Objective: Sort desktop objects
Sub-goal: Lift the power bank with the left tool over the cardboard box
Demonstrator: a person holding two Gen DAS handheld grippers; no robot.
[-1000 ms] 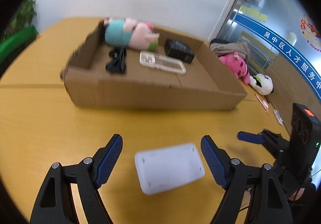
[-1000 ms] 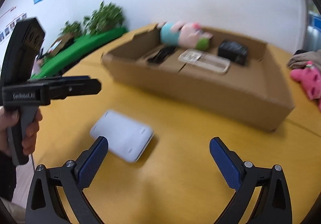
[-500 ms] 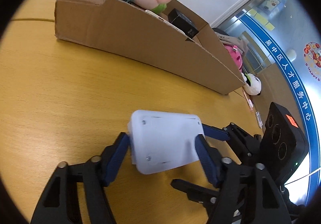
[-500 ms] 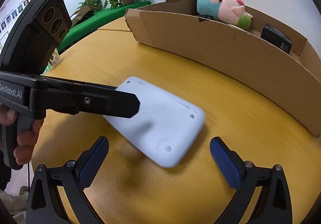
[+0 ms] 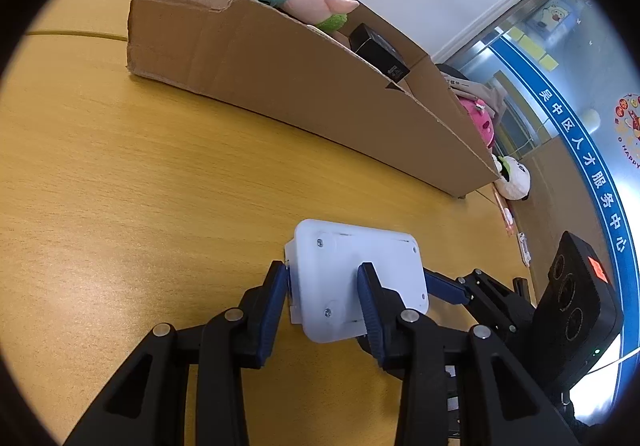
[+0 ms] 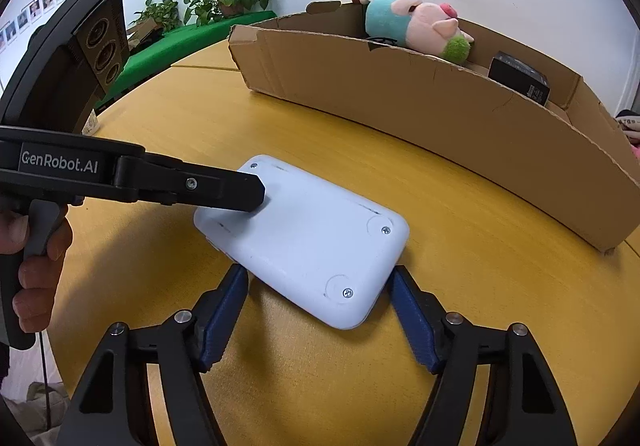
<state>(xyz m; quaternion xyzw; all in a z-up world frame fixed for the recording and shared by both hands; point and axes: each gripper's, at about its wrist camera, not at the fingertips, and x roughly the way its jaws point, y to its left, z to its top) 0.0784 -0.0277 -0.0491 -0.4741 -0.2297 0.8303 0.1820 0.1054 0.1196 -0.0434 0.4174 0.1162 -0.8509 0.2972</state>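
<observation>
The white case (image 6: 304,238) lies screw side up on the tabletop (image 6: 460,306), in front of the cardboard box (image 6: 440,106). The left gripper (image 5: 324,298) has its fingers (image 5: 370,302) narrowed onto one end of the case, one finger on top and one at the side edge, and the gap is closing; contact looks made, though the pads hide part of it. The right gripper (image 6: 320,310) straddles the opposite end with its fingers (image 6: 224,310) just beside the long edges, closing, apparently not yet pressing. Risks from here, as judgement: the left grip sits near a corner and off centre, so a lift by that gripper alone would likely let the case pivot and slip out. The shell looks smooth and rounded, giving the pads little purchase. If the right fingers close unevenly, the first to touch may push the case sideways against the left grip. Unequal lifting by the two hands could twist it free. The near wall of the box is high; a low carry could catch the case on the rim. Inside, a plush pig (image 6: 416,26) and a black box (image 6: 520,78) limit the free floor.
</observation>
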